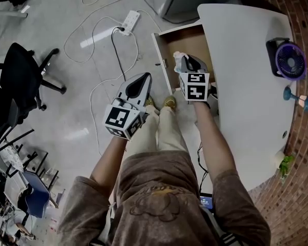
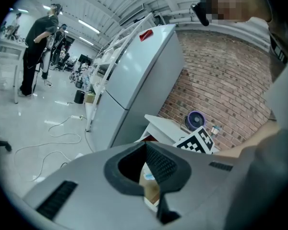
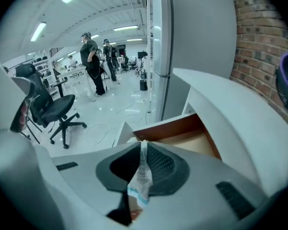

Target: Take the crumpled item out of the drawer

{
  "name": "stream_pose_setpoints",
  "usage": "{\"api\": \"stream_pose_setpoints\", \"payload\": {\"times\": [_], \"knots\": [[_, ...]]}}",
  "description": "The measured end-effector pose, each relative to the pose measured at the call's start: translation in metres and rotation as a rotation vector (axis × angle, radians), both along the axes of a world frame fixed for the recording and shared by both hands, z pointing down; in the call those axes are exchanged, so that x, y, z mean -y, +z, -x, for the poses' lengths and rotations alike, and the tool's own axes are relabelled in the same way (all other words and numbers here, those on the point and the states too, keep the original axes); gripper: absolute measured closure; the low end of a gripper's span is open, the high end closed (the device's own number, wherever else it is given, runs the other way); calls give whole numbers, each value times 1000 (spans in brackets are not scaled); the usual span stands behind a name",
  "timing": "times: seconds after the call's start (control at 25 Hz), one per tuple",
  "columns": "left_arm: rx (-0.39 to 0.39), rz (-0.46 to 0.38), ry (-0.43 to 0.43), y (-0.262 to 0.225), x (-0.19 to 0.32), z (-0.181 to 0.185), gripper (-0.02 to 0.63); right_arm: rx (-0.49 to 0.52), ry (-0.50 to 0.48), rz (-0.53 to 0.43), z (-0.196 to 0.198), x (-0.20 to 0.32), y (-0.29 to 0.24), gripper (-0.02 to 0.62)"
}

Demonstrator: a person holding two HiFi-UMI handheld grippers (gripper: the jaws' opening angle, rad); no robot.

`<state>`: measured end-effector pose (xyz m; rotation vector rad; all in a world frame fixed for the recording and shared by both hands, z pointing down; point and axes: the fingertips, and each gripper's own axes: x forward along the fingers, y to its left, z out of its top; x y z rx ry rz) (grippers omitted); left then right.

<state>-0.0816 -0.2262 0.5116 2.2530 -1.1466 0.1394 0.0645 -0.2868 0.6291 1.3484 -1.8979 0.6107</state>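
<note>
My R gripper [image 3: 143, 150] is pinched nearly shut on the crumpled wrapper [image 3: 140, 183], held over the open drawer [image 1: 164, 55]. Looks light, soft, thin, prob slippy, so grip the bunched middle, not an edge. L gripper [image 1: 143, 81] closed, empty.

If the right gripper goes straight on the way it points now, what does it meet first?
Probably the open drawer: its brown wall lies just beyond the right gripper, which is shut on the crumpled item. Depth is unclear.
</note>
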Motion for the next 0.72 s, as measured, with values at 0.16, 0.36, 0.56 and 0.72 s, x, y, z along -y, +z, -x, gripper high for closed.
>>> {"api": "stream_pose_setpoints", "payload": {"times": [0.16,0.36,0.56,0.72], "knots": [[2,-22,-4,-29,-1,6,598,63,-26,-69,17,8,-52,557],[-5,-46,-16,-67,-4,11,598,121,-55,-172,34,18,-126,557],[-18,-94,5,-111,-6,5,598,182,-97,-266,42,14,-200,558],[-14,-132,34,-143,-7,-7,598,210,-103,-320,29,-2,-246,558]]}}
